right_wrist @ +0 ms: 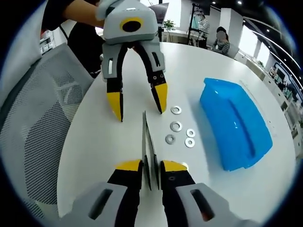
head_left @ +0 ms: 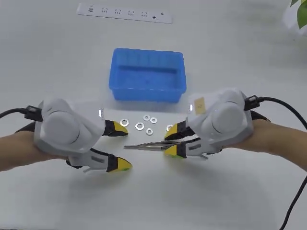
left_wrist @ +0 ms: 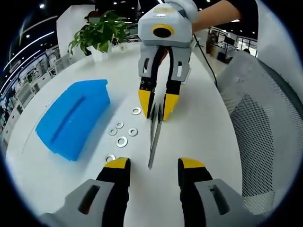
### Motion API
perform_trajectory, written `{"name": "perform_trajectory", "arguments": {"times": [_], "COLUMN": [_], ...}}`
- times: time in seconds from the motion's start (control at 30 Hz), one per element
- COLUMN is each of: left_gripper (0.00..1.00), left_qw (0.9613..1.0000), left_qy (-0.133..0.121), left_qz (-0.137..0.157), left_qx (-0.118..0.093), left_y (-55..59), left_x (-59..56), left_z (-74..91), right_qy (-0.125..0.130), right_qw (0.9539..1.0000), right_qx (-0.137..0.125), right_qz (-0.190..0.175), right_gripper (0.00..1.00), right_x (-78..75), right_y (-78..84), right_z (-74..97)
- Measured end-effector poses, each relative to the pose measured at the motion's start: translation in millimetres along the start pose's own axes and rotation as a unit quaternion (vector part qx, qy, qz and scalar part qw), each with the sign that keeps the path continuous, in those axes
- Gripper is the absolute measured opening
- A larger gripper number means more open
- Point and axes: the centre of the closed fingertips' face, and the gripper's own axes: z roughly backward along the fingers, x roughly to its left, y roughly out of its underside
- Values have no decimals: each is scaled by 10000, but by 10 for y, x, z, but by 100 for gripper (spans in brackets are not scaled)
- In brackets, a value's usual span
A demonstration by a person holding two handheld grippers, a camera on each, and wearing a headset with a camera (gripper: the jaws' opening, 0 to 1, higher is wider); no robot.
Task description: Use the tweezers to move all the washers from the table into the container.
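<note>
Head view had the right hand-held gripper squeezed almost closed on the slim silver metal tweezers. Their points aimed across at the left hand-held gripper, whose yellow-tipped jaws stood wide apart with nothing between them. 6 small round silver washers lay loose on the white worktop, between the 2 hand-held grippers and the blue rectangular plastic container, which looked empty.

No washer was in the tweezers yet, so this read as the 1st pick. To do it well, the points would need swinging toward 1 washer at the edge of the cluster and coming down low over it. They should straddle its rim or thread its hole, and the squeeze should be gentle, because a thin flat ring will likely skate on a smooth top. After that, lift clear before crossing the container wall.

The washers sat just beyond the tweezers, on the container side. 1 lay just beside the right hand-held gripper's far jaw, and the rest were near the tweezers' points. In the right gripper view they lay right of the tweezers' line.
</note>
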Motion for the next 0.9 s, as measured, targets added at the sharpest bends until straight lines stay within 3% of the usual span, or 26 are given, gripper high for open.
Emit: {"name": "perform_trajectory", "arguments": {"times": [0.33,0.47,0.53,0.6,0.73,0.83,0.9], "left_gripper": [26,17,9,7,6,5,5], "left_qw": [10000,9999,9997,9993,9988,9974,9983], "left_qy": [94,53,22,125,245,270,278], "left_qz": [3,58,-81,-289,-346,-550,-340], "left_qx": [13,139,210,223,232,367,392], "left_y": [-32,-38,-22,-25,-15,-4,8], "left_x": [62,101,138,128,132,134,149], "left_z": [-70,-64,-75,-78,-94,-103,-102], "right_qy": [13,33,26,23,25,90,95], "right_qw": [9999,10000,10000,9999,9999,9997,9995], "right_qx": [67,43,59,72,124,201,239], "right_qz": [149,78,73,97,11,76,162], "right_gripper": [11,11,11,11,10,8,7], "right_x": [46,47,52,52,46,42,59], "right_y": [-28,-30,-31,-34,-41,-45,-50], "right_z": [-17,-19,-20,-24,-24,-34,-40]}}
